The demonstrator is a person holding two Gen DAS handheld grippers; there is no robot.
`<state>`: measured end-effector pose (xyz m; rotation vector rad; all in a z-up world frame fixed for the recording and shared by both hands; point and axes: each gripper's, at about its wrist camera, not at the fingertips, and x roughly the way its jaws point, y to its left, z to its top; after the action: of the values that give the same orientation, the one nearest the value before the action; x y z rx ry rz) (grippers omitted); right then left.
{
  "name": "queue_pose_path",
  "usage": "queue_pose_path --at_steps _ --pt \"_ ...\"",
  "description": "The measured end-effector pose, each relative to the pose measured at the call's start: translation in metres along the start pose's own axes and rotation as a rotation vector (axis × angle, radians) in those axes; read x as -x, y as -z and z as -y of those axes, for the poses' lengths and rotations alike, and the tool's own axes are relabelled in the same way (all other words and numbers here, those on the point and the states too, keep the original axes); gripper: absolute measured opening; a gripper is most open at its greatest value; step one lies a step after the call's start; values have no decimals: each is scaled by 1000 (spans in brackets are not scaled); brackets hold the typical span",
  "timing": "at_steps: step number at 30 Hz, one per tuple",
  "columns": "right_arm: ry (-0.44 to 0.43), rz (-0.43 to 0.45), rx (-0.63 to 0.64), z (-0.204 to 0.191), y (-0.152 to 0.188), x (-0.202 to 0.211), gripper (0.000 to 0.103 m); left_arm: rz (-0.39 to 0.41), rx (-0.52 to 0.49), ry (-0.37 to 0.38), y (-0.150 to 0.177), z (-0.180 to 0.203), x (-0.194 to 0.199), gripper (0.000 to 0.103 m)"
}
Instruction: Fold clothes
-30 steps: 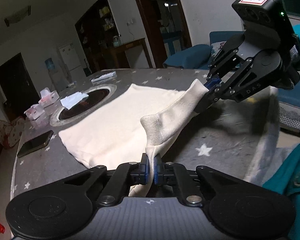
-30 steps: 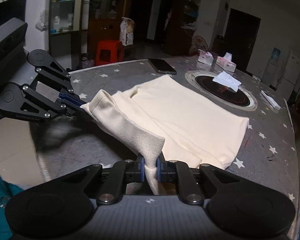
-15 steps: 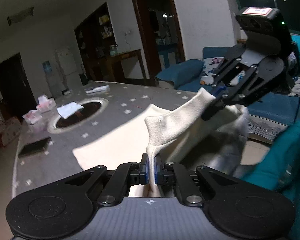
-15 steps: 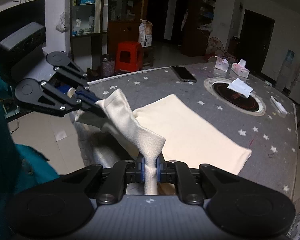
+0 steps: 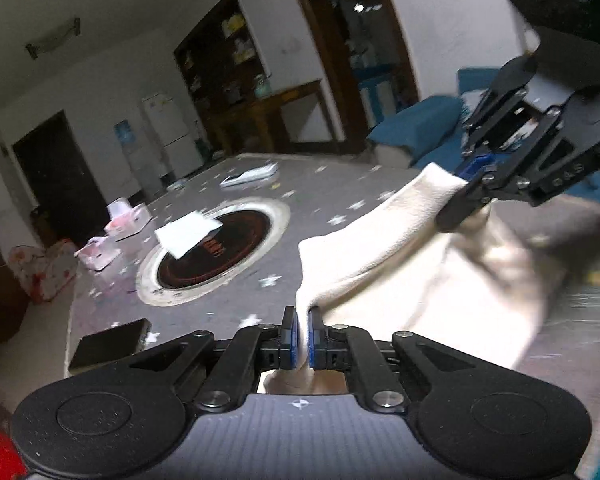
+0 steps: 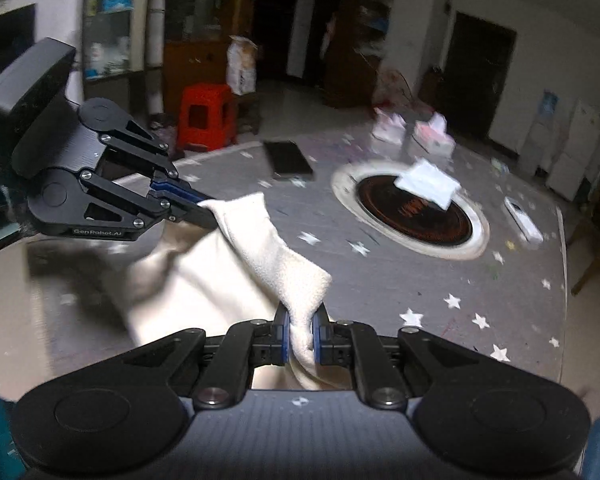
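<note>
Cloth, cream and blurred, fills the right half of the left wrist view, held up over the near edge of the table rather than lying flat on it. The left gripper has its blue pads pressed together on a bunched corner of the cloth, which rises from between them. Across from it, upper right, the right gripper pinches another corner, and the cloth's top edge runs taut between the two. On the table beyond the cloth sits a round dark inset with a pale ring; a white tissue lies on its far left rim. Left of the inset stand two tissue boxes, nearer than it lies a dark phone, and past it a flat white box. In the right wrist view the right gripper is closed on a fold of the cloth, the fabric squeezed between its pads. The left gripper enters from the left and grips the far corner with its fingers shut on it. The cloth sags below the line between them, over the table edge. The inset lies right of the cloth, the tissue on its far side. The phone lies left of the inset, the tissue boxes behind it, the white box to its right. A red stool stands on the floor beyond the table, far left of the inset.
</note>
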<state>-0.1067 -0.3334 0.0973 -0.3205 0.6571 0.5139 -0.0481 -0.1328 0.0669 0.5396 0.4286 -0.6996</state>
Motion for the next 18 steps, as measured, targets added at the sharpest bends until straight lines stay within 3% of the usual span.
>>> queue_pose_path --at_steps 7,10,12,18 --pt "88 -38 -133 29 16 -64 11 -78 86 -46 12 -7 -69 10" --pt "139 -23 -197 35 27 -77 19 -109 128 -79 19 -10 -82 21" --pt "171 -12 -230 38 34 -80 21 -120 150 -98 23 -14 -83 26" --pt "228 53 -292 35 46 -49 22 -87 196 -149 23 -23 -54 27"
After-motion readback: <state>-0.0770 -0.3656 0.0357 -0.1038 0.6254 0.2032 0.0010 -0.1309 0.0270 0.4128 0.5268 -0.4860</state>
